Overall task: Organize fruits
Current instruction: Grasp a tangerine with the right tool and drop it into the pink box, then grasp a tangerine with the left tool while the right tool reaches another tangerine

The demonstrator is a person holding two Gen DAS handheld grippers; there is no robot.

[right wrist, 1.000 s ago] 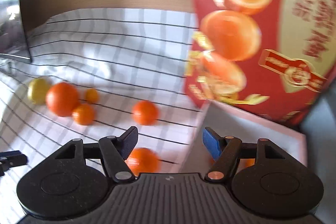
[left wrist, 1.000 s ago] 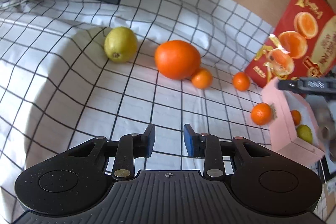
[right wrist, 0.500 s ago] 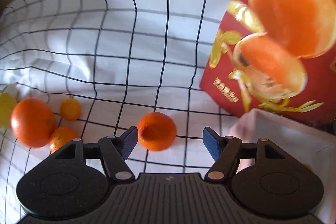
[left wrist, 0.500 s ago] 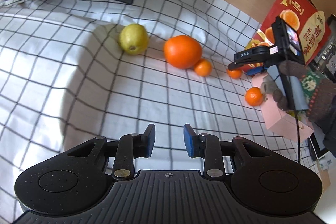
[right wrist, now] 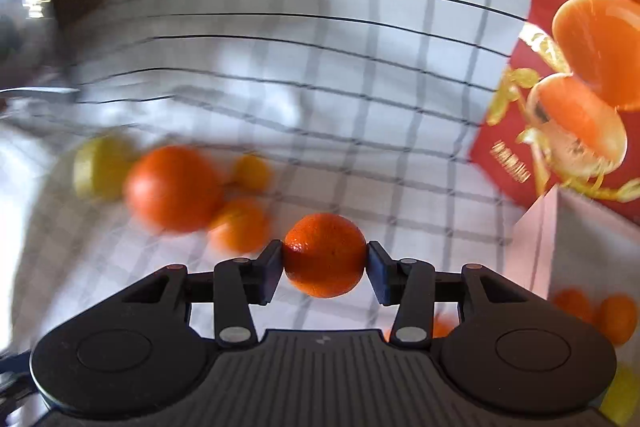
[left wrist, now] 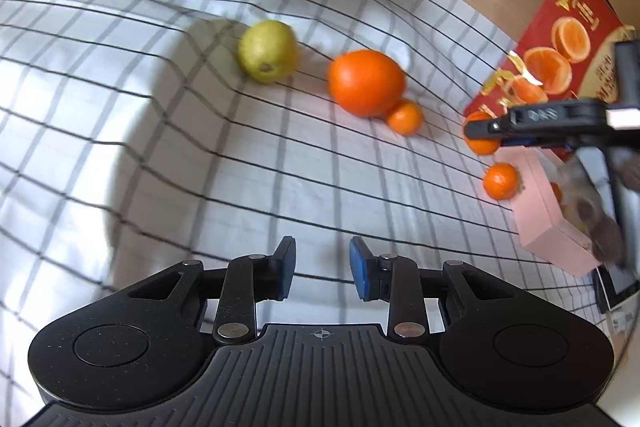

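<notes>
Tangerine (right wrist: pixel 324 255) now sits pinched between our right gripper (right wrist: pixel 325 269) pads, whose jaws are closing on it; half a second ago they stood wide around it. It's near the cloth's right edge, beside the pink box (left wrist: pixel 548 223), so it's ready to go in. Left gripper (left wrist: pixel 322 273) hangs nearly shut, empty.

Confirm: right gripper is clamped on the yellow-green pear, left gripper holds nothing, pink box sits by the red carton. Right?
Not quite. The right gripper is closing on a small mandarin, not the pear; the right wrist view shows its pads on both sides. The pear lies on the checked cloth. The left gripper holds nothing, and the pink box sits by the red carton.
</notes>
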